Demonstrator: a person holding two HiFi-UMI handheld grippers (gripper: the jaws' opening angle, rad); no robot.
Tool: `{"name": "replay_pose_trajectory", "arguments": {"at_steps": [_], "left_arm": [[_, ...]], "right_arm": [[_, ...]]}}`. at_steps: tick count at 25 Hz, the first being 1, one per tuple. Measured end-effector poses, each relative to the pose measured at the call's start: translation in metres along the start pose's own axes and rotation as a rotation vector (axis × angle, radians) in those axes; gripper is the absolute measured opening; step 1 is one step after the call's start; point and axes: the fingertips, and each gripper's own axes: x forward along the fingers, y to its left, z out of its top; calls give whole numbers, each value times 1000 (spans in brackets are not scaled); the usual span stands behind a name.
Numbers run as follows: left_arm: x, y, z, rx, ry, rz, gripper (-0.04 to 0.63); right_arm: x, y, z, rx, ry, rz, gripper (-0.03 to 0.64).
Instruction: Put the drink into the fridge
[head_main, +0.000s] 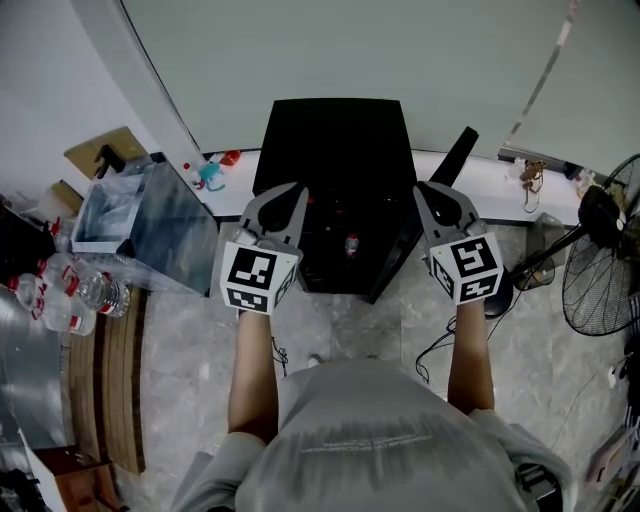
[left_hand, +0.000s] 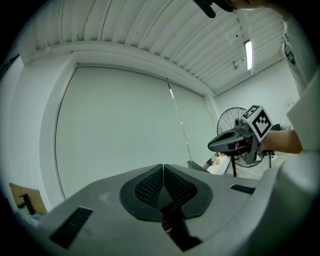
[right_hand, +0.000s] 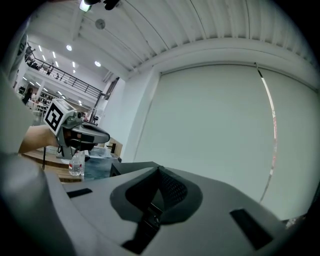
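Observation:
A black mini fridge (head_main: 335, 150) stands on the floor in front of me, its door (head_main: 457, 158) swung open to the right. Inside it a small bottle with a red label (head_main: 351, 244) stands upright on a shelf. My left gripper (head_main: 293, 192) and right gripper (head_main: 424, 192) hover side by side over the fridge's front corners, both shut with nothing between the jaws. In the left gripper view the pads (left_hand: 150, 187) meet, and a red bit of the bottle (left_hand: 166, 228) shows below them. The right gripper's pads (right_hand: 172, 189) are pressed together too.
Several water bottles (head_main: 75, 293) lie on a wooden table (head_main: 115, 380) at my left, beside a clear plastic box (head_main: 150, 220). A standing fan (head_main: 603, 262) and cables (head_main: 440, 340) are on the right. A white ledge (head_main: 500, 185) and a pale wall run behind the fridge.

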Motion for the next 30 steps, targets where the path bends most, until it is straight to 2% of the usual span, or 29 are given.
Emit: {"name": "replay_pose_trajectory", "arguments": {"at_steps": [4, 30], "left_arm": [[5, 6, -3, 14, 8, 6, 14], [21, 7, -33, -31, 64, -27, 15]], "right_arm": [[11, 6, -1, 0, 2, 18, 0], [32, 4, -17, 8, 31, 34, 0]]}}
